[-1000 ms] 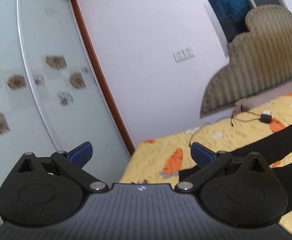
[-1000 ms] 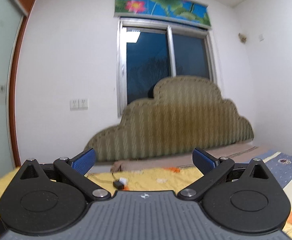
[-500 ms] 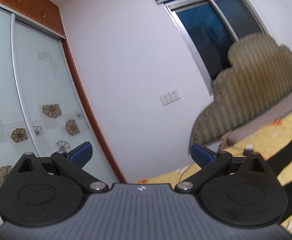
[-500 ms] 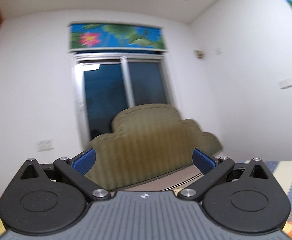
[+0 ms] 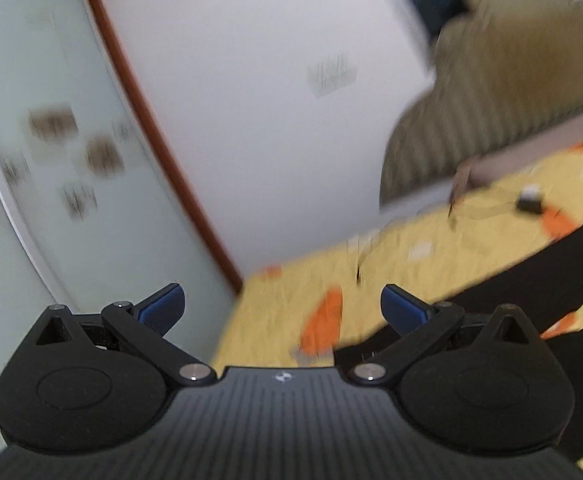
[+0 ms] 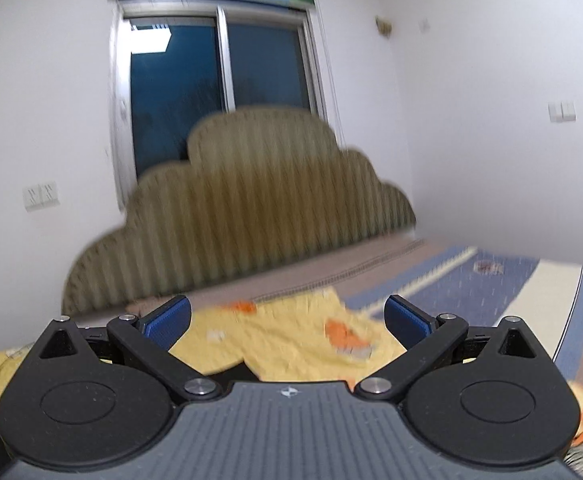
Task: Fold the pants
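Black pants (image 5: 531, 276) lie spread on a yellow carrot-print sheet (image 5: 411, 256) at the right of the blurred left wrist view. My left gripper (image 5: 281, 306) is open, held above the bed's left corner, with nothing between its blue pads. My right gripper (image 6: 287, 316) is open too, empty, and points toward the headboard. In the right wrist view only a sliver of the black pants (image 6: 235, 372) shows just past the gripper body, on the yellow sheet (image 6: 291, 340).
A scalloped olive headboard (image 6: 251, 208) stands under a dark window (image 6: 219, 88). A charger with its cable (image 5: 529, 200) lies on the sheet. Frosted wardrobe doors (image 5: 51, 152) are on the left. A blue striped blanket (image 6: 491, 280) covers the bed's right side.
Both cameras tilted up toward the walls half a second ago and have now dipped back down to the bed. Both grippers stayed open and empty.
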### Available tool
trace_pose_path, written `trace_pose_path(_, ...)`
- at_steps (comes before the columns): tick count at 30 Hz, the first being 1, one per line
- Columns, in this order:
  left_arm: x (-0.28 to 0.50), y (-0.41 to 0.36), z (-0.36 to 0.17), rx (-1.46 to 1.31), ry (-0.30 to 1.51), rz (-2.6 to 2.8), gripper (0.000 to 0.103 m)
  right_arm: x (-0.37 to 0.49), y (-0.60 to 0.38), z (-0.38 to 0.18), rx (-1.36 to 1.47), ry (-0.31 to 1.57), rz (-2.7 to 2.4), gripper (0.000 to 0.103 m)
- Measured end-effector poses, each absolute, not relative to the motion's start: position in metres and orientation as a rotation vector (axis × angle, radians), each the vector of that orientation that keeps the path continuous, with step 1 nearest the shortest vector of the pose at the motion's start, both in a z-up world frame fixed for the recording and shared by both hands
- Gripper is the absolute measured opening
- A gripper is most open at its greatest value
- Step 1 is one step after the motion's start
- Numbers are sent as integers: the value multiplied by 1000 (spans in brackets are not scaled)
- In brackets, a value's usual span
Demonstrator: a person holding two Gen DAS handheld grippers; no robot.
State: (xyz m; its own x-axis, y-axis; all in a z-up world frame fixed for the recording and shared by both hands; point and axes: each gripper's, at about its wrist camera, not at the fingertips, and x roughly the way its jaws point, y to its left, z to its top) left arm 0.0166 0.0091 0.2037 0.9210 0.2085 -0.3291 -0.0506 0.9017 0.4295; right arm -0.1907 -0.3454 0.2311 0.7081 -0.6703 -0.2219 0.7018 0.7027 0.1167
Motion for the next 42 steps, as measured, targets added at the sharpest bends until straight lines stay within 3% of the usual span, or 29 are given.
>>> trace_pose_path(8,171,36,107,356,550,266,103,-81,-390,164,263,308,-779,103)
trace_pose_path(17,272,66,37,218,736,358,99,-11,-423,107,249,472,-824,103)
trace_pose_path(24,310,86,5,164,803,363,93,16,-441,84,217,526,-829,103)
trace_pose_path(33,326,119,-5,-80,826,217,92,32,-453,60,227,549,-837,103)
trace_pose_path(42,332,120,-17,-139,843,122,86,46,-443,48,208,573,-814,103)
